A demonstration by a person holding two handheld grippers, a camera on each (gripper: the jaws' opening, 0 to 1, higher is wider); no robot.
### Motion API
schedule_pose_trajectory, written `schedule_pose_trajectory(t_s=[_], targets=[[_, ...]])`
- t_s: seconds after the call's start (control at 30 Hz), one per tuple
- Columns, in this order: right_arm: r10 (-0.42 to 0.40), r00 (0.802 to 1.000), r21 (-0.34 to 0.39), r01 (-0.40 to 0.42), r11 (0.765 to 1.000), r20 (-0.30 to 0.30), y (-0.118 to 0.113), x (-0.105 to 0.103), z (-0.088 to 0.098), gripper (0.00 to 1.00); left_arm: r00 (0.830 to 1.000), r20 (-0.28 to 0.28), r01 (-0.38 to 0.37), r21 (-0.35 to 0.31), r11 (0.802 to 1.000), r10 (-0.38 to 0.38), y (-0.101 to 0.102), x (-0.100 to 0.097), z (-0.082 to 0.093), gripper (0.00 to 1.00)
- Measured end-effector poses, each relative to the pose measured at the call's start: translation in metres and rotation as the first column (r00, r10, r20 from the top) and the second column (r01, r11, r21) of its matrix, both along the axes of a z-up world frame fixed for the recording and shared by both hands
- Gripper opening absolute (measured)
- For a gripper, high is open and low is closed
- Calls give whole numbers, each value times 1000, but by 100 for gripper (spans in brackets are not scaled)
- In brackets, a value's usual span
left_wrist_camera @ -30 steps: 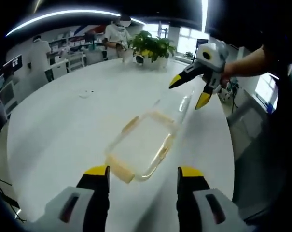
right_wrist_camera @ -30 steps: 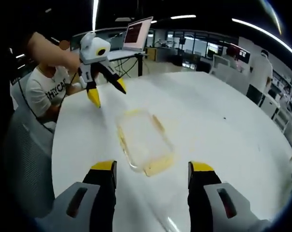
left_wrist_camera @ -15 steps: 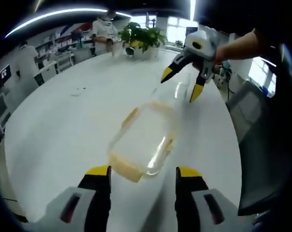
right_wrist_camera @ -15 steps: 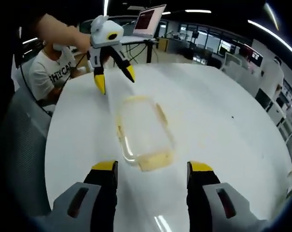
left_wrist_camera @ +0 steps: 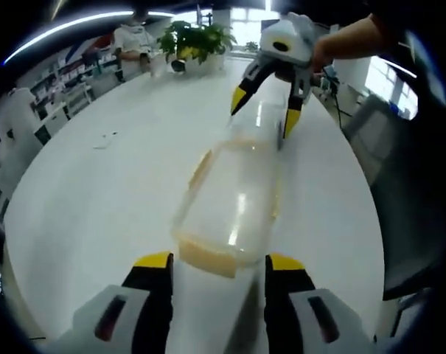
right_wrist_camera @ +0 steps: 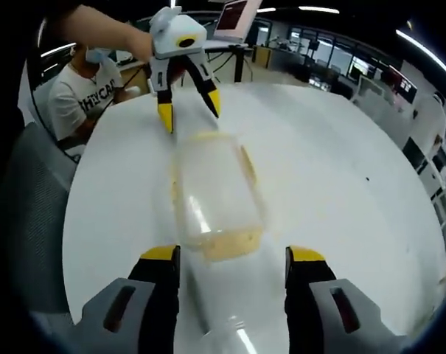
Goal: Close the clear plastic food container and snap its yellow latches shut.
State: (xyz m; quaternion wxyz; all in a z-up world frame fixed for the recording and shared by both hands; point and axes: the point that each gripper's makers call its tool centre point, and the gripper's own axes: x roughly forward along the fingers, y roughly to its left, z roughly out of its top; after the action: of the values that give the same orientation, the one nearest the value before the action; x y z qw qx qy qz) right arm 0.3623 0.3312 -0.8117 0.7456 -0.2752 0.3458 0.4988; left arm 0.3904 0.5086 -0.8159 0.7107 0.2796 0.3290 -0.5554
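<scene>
Both claws (left_wrist_camera: 216, 267) (right_wrist_camera: 231, 257) now closer to the container's (left_wrist_camera: 234, 206) opposite ends.

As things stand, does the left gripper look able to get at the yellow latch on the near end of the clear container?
Probably yes. The left gripper is open, its fingers straddling the near yellow latch of the clear container on the white table. Nothing lies between them. The right gripper is at the far end, out of the way.

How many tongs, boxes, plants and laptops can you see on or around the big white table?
Tongs: 2, the left tongs and the right tongs.
Clear plastic box: 1.
Potted plant: 1.
Laptop: 1.
Total: 5.
</scene>
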Motion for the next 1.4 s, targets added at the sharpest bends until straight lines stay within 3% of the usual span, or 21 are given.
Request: schedule_pose_trajectory(t_s=[0.63, 0.83, 1.03, 1.1, 1.4], targets=[[118, 990, -116, -126, 985, -73, 7, 3, -25, 50, 987, 0, 158, 108, 982, -159, -4, 8, -18, 42], [148, 984, -156, -162, 974, -96, 8, 3, -32, 45, 981, -32, 193, 99, 976, -190, -7, 5, -18, 42], [180, 976, -183, -200, 963, -120, 7, -1, -36, 39, 964, -24, 264, 149, 953, -263, -8, 2, -25, 37], [182, 974, -190, -206, 960, -134, 8, -3, -37, 38, 948, -8, 316, 164, 934, -319, -9, 0, -25, 34], [184, 970, -267, -221, 938, -159, 10, 0, -39, 37, 950, -44, 311, 196, 930, -308, -12, -1, -30, 34]])
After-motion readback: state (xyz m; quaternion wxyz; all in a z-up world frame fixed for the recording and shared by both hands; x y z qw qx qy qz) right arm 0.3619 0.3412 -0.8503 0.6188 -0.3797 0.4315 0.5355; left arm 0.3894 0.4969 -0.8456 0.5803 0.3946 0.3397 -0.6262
